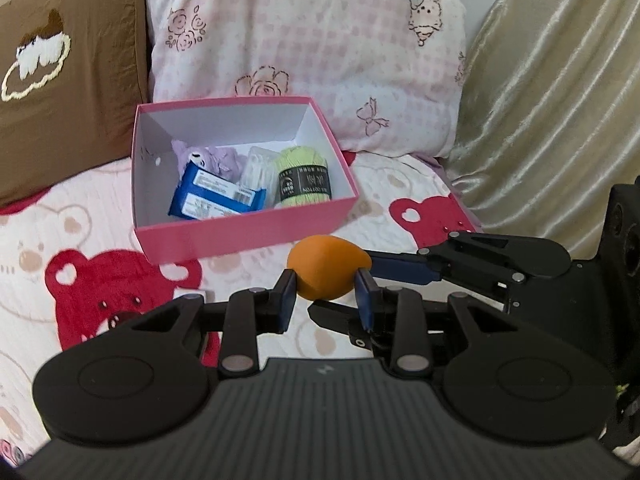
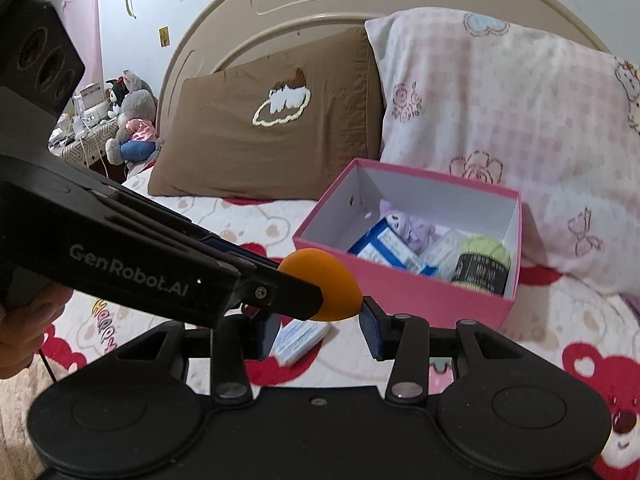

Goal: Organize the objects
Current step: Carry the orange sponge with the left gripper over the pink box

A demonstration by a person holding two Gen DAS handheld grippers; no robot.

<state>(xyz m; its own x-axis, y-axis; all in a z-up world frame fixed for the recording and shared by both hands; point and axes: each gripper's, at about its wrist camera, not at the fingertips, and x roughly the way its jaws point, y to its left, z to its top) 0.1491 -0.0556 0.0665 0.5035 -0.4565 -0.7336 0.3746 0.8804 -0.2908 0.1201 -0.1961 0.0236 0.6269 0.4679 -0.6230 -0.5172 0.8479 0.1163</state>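
Left gripper point(image 1: 326, 292): it was seen pinching the orange egg-shaped sponge point(image 1: 328, 266) between its two blue pads, one pad on each side.
Right gripper point(image 2: 320, 328): its fingers were spread, with a gap between the blue pads; no object was held between them. In the left wrist view it was seen coming in from the right, just beside the sponge.
Orange egg-shaped sponge: it was held above the bed cover point(image 1: 100, 240), just in front of the near wall of the pink box point(image 1: 240, 232). In the right wrist view point(image 2: 324, 284) it was partly hidden by the left gripper's finger.
Pink box: it was placed open on the bed cover, near the two pillows at the head of the bed.
Box contents: a blue packet point(image 1: 212, 196), a purple soft item point(image 1: 218, 158), a clear plastic packet point(image 1: 258, 170) and a light green yarn ball point(image 1: 302, 176) with a black band were seen inside.
White packet point(image 2: 300, 338): it was lying on the bed cover, below the right gripper.
Pillows: a brown pillow point(image 1: 72, 92) and a pink checked pillow point(image 1: 312, 40) were leaned behind the box.
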